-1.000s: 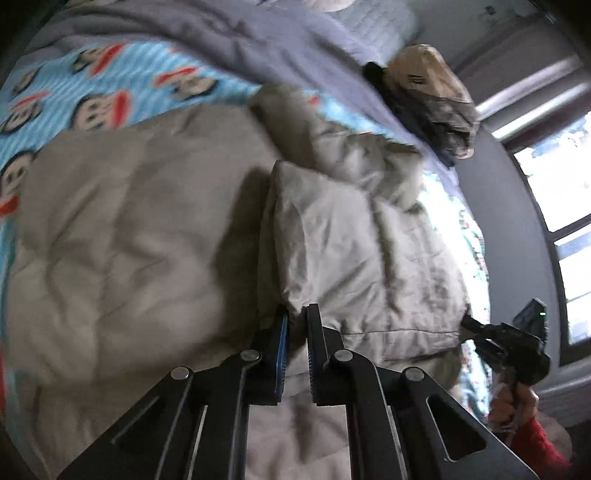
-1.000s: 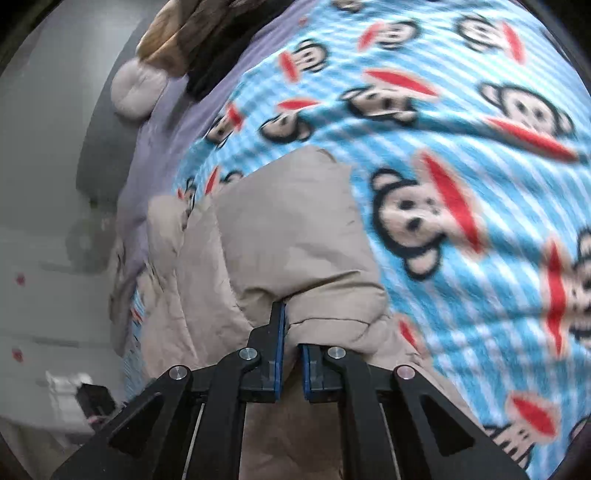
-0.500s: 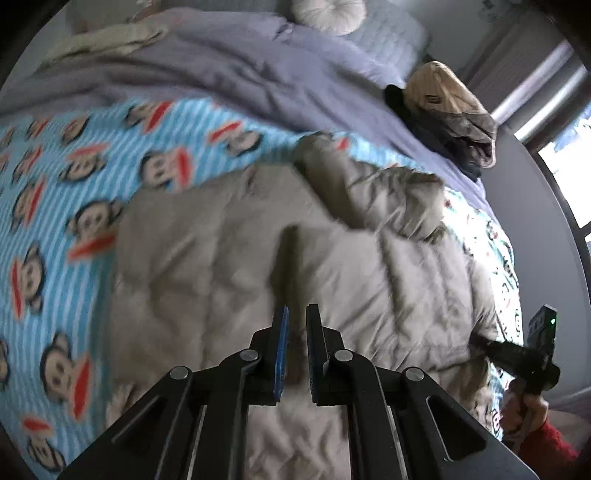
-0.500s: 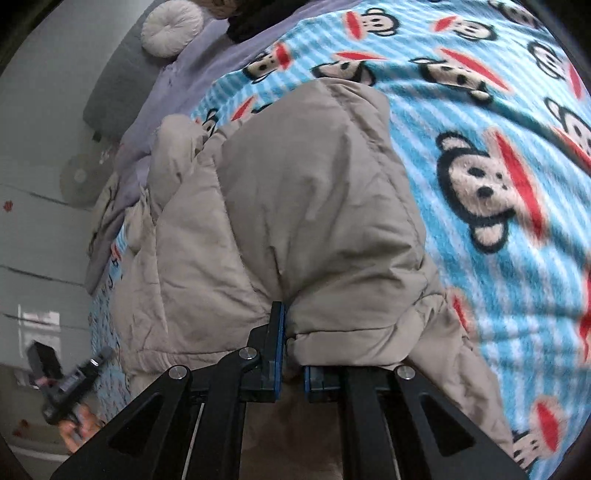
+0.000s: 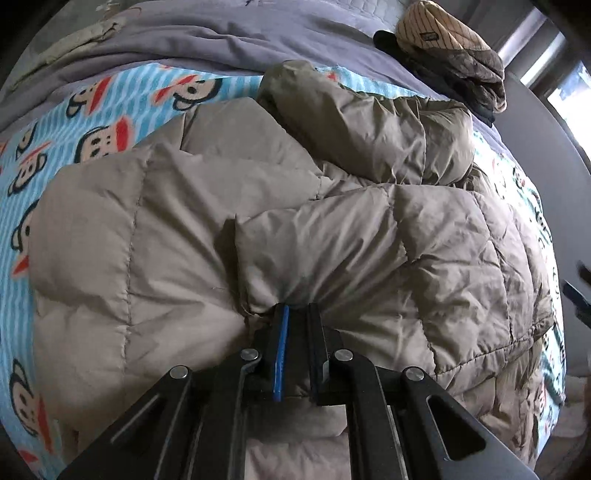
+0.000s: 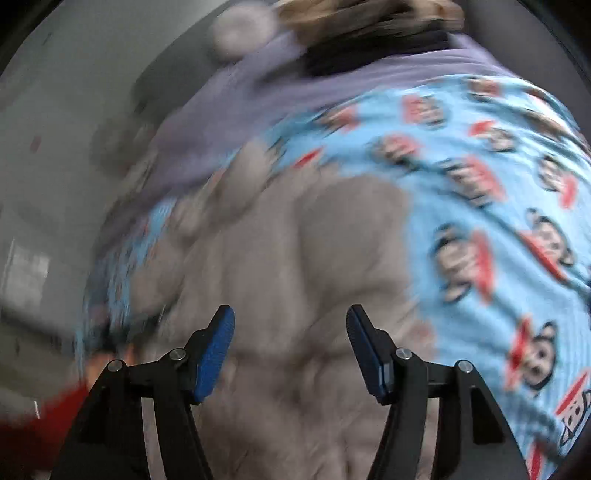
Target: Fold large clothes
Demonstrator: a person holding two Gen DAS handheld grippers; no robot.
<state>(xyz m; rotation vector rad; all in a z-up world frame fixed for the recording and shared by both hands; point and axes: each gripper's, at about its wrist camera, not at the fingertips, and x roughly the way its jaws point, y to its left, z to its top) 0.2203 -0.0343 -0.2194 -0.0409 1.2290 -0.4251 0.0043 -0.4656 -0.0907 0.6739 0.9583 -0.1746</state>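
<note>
A large beige quilted puffer jacket (image 5: 351, 236) lies on a bed, one half folded over the other. My left gripper (image 5: 295, 308) is shut on the edge of the folded-over half. The hood (image 5: 354, 122) lies bunched at the far end. In the blurred right wrist view, my right gripper (image 6: 290, 328) is open and empty above the jacket (image 6: 295, 280), its blue pads (image 6: 218, 343) wide apart. Part of the right gripper shows at the right edge of the left wrist view (image 5: 578, 295).
The jacket rests on a blue blanket with monkey faces (image 5: 96, 129) (image 6: 480, 206). A purple duvet (image 5: 221, 40) lies beyond it. A pile of clothes topped by a striped cap (image 5: 450, 48) sits at the far right. A round cushion (image 6: 240, 33) lies by the headboard.
My right gripper has let go of the jacket, opened wide and pulled back; its view is blurred by motion. My left gripper has laid the jacket half down lower, still shut on it.
</note>
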